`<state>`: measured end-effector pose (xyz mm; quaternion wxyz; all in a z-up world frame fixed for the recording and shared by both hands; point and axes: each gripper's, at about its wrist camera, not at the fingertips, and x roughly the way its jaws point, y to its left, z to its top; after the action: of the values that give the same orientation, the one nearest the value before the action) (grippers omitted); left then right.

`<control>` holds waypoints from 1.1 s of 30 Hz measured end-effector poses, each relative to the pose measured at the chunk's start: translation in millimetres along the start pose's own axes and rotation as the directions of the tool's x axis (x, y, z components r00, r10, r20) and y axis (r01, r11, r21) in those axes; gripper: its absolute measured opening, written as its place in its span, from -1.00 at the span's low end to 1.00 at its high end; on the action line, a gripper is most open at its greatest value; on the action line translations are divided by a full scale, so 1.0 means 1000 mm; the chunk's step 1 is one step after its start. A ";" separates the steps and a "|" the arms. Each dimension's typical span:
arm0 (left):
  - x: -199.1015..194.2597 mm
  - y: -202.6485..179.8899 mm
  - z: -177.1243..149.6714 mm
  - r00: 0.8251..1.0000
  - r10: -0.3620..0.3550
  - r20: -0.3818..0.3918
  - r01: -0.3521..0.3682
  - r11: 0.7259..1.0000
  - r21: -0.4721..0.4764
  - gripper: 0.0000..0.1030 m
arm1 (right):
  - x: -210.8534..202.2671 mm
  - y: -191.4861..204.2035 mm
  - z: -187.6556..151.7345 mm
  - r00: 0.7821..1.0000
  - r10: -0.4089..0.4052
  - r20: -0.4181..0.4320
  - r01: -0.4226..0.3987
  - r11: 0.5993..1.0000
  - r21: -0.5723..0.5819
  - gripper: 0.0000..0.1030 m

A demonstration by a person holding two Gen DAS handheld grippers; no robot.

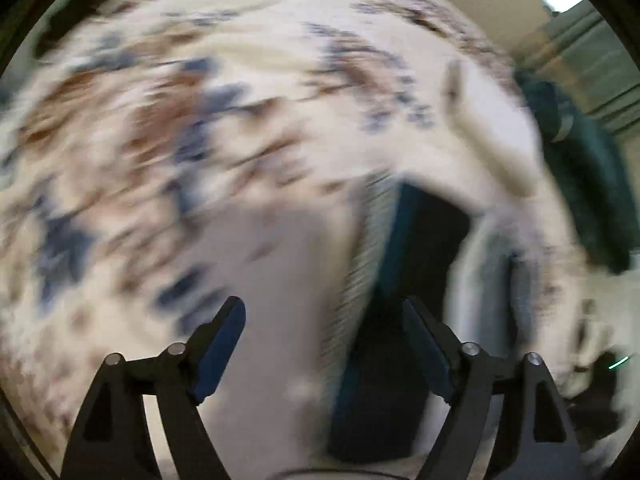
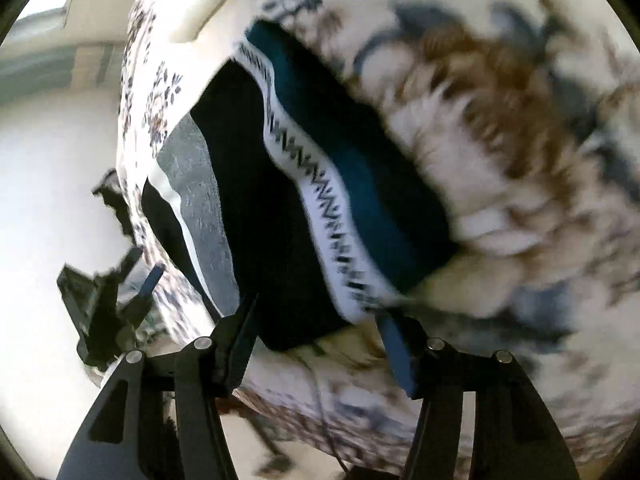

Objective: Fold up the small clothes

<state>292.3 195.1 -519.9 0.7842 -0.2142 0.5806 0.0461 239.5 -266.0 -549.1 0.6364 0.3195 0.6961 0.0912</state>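
Garment (image 2: 312, 184) lying flat on patterned cloth (image 2: 500, 152), both claws (image 1: 320, 344) (image 2: 316, 332) spread apart and empty: a low pinch risks gathering the cloth too.

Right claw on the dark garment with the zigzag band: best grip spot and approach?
Take the near bottom hem of the garment, where it overhangs between the open right claw fingers. Come straight in from the near side; that edge is free and lifted off the patterned bedspread.

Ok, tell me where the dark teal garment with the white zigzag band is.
In the right wrist view, the dark teal garment with the white zigzag band lies centre frame on the floral cloth, just ahead of the open right gripper.
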 end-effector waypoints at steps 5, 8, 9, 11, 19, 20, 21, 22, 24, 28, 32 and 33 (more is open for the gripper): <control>0.036 0.042 -0.071 0.975 0.207 -0.078 -0.208 0.978 -0.008 0.55 | -0.022 0.025 0.070 0.996 -0.038 0.077 0.044 0.996 -0.082 0.19; 0.046 0.052 -0.090 0.975 0.220 -0.038 -0.221 0.975 -0.031 0.56 | 0.009 0.049 0.121 0.998 -0.057 0.035 0.061 0.989 -0.138 0.19; 0.046 0.052 -0.090 0.976 0.216 -0.028 -0.217 0.975 -0.042 0.66 | 0.025 0.053 0.137 0.999 -0.044 -0.015 0.041 0.989 -0.144 0.19; 0.052 0.057 -0.089 0.980 0.199 -0.029 -0.201 0.978 -0.064 0.84 | 0.048 0.065 0.157 0.996 -0.041 -0.077 0.029 0.988 -0.153 0.08; 0.069 0.065 -0.089 0.982 0.188 -0.009 -0.188 0.980 -0.072 1.00 | 0.012 0.102 0.171 0.985 -0.070 0.155 0.108 0.962 -0.250 -0.77; 0.070 0.064 -0.089 0.982 0.190 -0.013 -0.190 0.979 -0.069 1.00 | 0.017 0.098 0.174 0.988 -0.086 0.128 0.115 0.962 -0.248 -0.77; 0.070 0.063 -0.089 0.981 0.192 -0.026 -0.193 0.979 -0.059 1.00 | 0.021 0.096 0.176 0.991 -0.098 0.092 0.119 0.961 -0.250 -0.76; 0.075 0.051 -0.084 0.980 0.192 -0.047 -0.194 0.979 -0.056 1.00 | 0.031 0.093 0.181 0.991 -0.131 0.036 0.136 0.957 -0.255 -0.75; 0.068 0.050 -0.075 0.979 0.185 -0.088 -0.192 0.978 -0.078 1.00 | 0.028 0.089 0.184 0.993 -0.120 0.010 0.119 0.962 -0.245 -0.56; 0.027 0.038 -0.053 0.994 0.110 0.011 -0.107 0.986 -0.125 0.99 | 0.010 0.082 0.193 0.997 -0.059 0.050 0.069 0.976 -0.209 0.03; 0.013 0.002 -0.006 0.995 -0.016 0.095 0.026 0.995 -0.099 0.99 | 0.013 0.090 0.200 0.996 -0.051 0.079 0.070 0.962 -0.264 -0.25; 0.018 -0.012 0.008 0.994 -0.041 0.102 0.050 0.995 -0.084 0.99 | 0.014 0.096 0.201 0.993 -0.069 0.093 0.093 0.953 -0.289 -0.93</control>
<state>309.6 184.0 -531.2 0.8033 -0.2584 0.5328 0.0639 460.5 -239.9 -544.3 0.7078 0.1963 0.6609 0.1540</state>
